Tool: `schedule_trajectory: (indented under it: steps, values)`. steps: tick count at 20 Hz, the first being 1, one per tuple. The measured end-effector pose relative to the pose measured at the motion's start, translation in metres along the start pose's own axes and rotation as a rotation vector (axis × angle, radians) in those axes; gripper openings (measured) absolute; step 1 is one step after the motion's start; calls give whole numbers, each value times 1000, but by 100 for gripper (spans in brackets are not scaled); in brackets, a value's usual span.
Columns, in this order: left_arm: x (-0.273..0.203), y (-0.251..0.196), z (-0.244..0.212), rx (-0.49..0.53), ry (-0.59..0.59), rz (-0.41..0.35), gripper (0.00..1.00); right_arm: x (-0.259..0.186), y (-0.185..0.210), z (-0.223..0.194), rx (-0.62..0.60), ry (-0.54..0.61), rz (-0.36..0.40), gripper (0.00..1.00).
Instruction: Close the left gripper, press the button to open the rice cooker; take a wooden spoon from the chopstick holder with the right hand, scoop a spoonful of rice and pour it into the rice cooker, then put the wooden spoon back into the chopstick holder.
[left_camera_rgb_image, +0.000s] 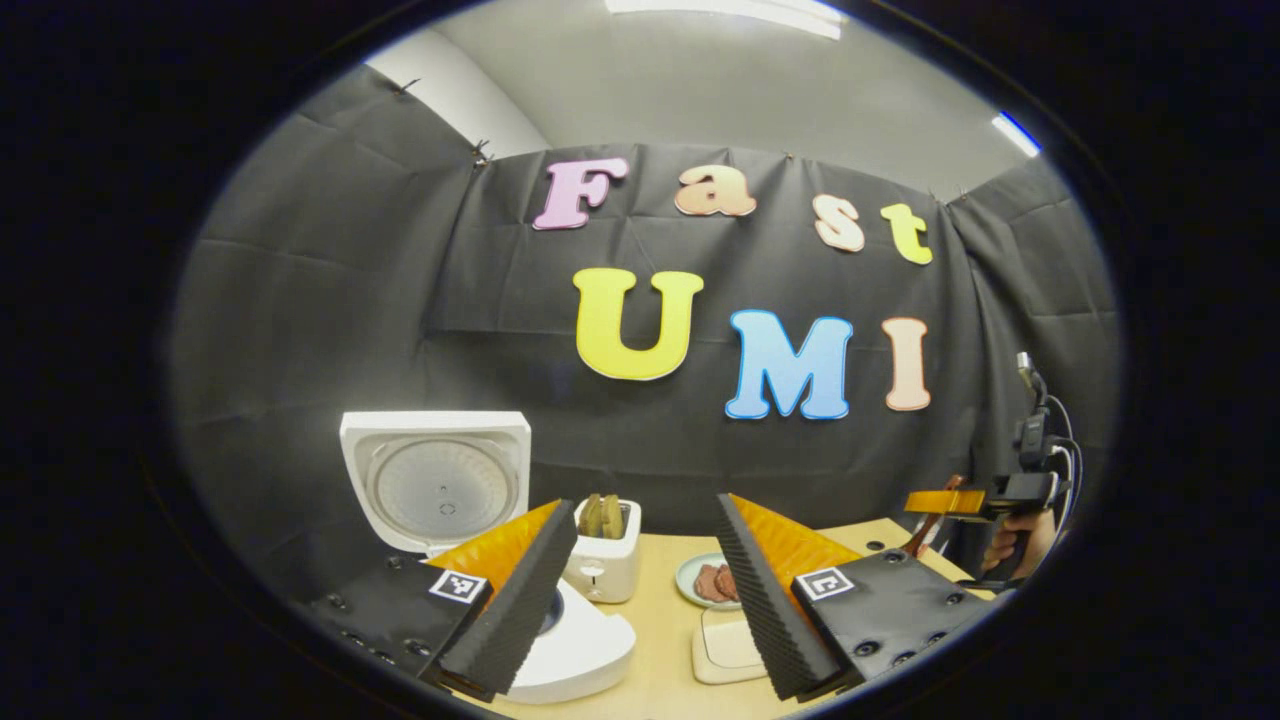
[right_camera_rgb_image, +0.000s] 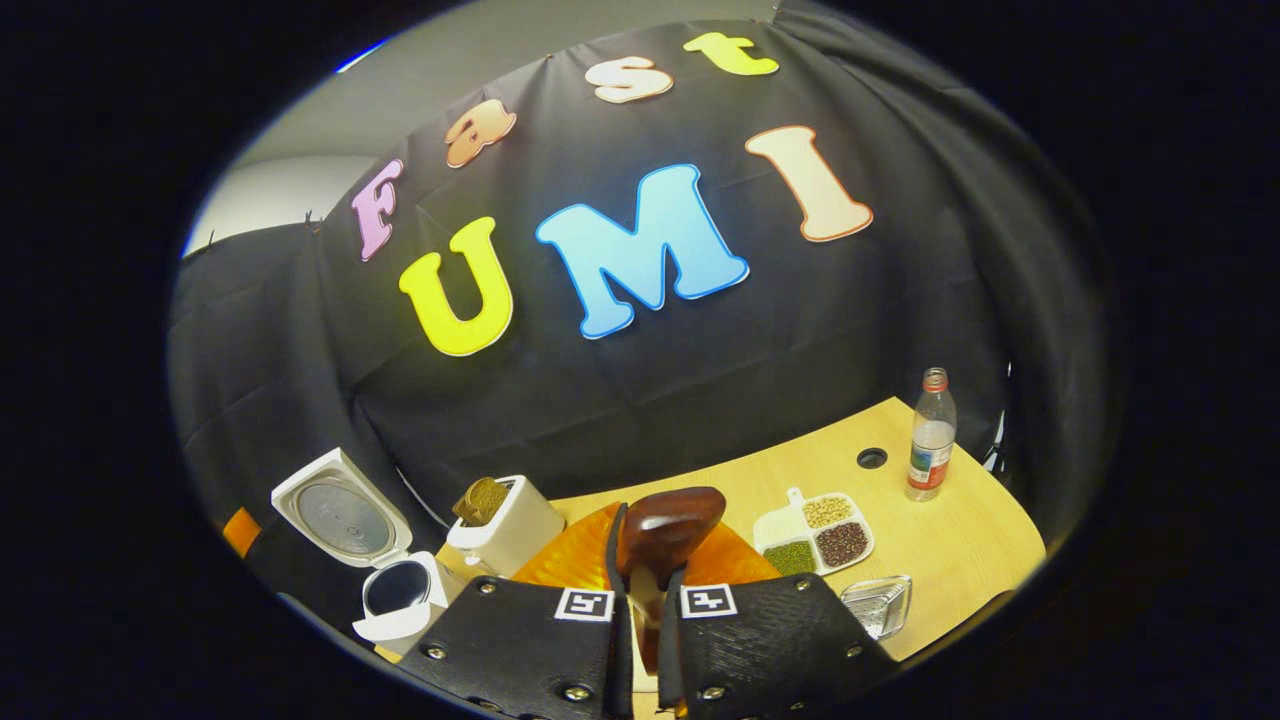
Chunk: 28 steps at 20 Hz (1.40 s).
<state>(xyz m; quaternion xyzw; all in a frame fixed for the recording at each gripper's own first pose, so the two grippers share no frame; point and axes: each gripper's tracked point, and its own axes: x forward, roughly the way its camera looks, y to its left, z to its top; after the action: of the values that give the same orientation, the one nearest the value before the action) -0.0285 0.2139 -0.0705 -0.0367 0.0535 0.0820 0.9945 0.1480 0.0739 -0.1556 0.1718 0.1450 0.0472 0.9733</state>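
Your right gripper is clamped on the wooden spoon, both fingers pinching its handle, with the dark bowl standing up just past the fingertips, above the table. Take the rice cooker as your mark: it sits at the table's far left, lid up and pot exposed; the white holder stands just to its right, and the divided dish of grains lies well to its right, with the spoon between them. The spoon looks light, stiff and smooth, so it could pivot in the pinch once loaded; a hold low on the handle should keep it level. Your left gripper hangs with jaws spread, empty, just beside the cooker.
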Motion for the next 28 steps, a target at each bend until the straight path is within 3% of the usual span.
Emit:
schedule_trajectory:
  steps: [7, 11, 16, 21, 25, 28]
  values:
    - [1, 29, -5, -51, 2, 7, 96, 57, 21, -67, -128, 85, -27, 10]
    - [-3, 41, 0, -22, -15, 7, 97, 83, 18, -105, -264, 128, -66, 10]
    - [-6, 55, 1, -2, -19, 15, 96, 94, 44, -145, -222, 173, -60, 10]
    - [-7, 72, -8, -23, -4, 38, 97, 91, 72, -165, 44, 225, 26, 10]
    - [-9, 77, -10, -43, -1, 48, 96, 89, 65, -166, 359, 251, 79, 10]
    - [-8, 76, -9, -40, -6, 44, 96, 80, 53, -146, 502, 222, 96, 10]
